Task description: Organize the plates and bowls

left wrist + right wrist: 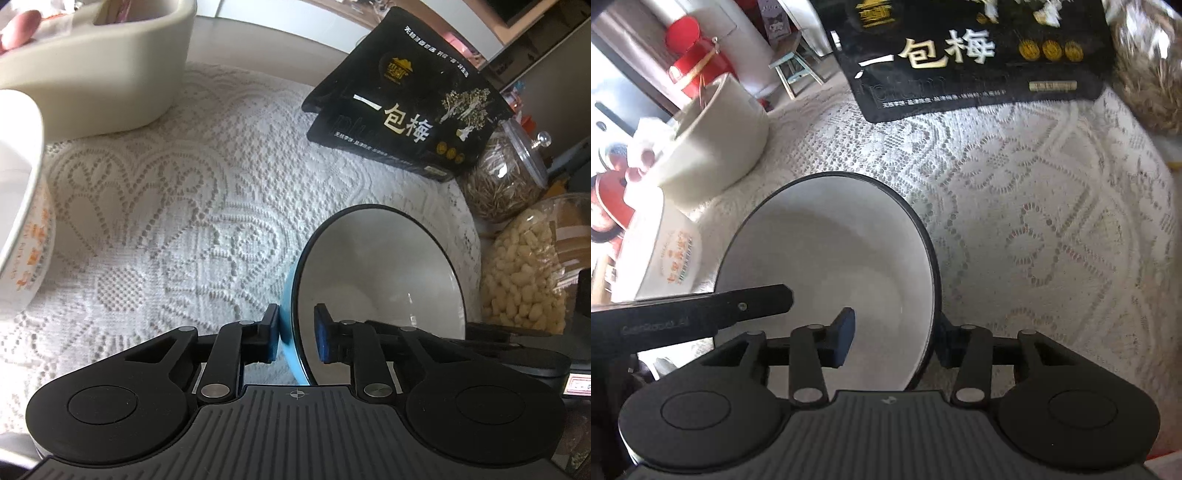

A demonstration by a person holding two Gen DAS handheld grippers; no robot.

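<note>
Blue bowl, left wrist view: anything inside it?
No. The blue bowl shows a bare white inside, with only the left gripper's inner finger reaching over its rim.

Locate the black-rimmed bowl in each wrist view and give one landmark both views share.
Left wrist: the black-rimmed bowl is lower right of centre, its rim between the left gripper pads.
Right wrist: it fills the lower centre, its rim between the right gripper pads.
Shared landmark: the black snack bag at the top.
</note>
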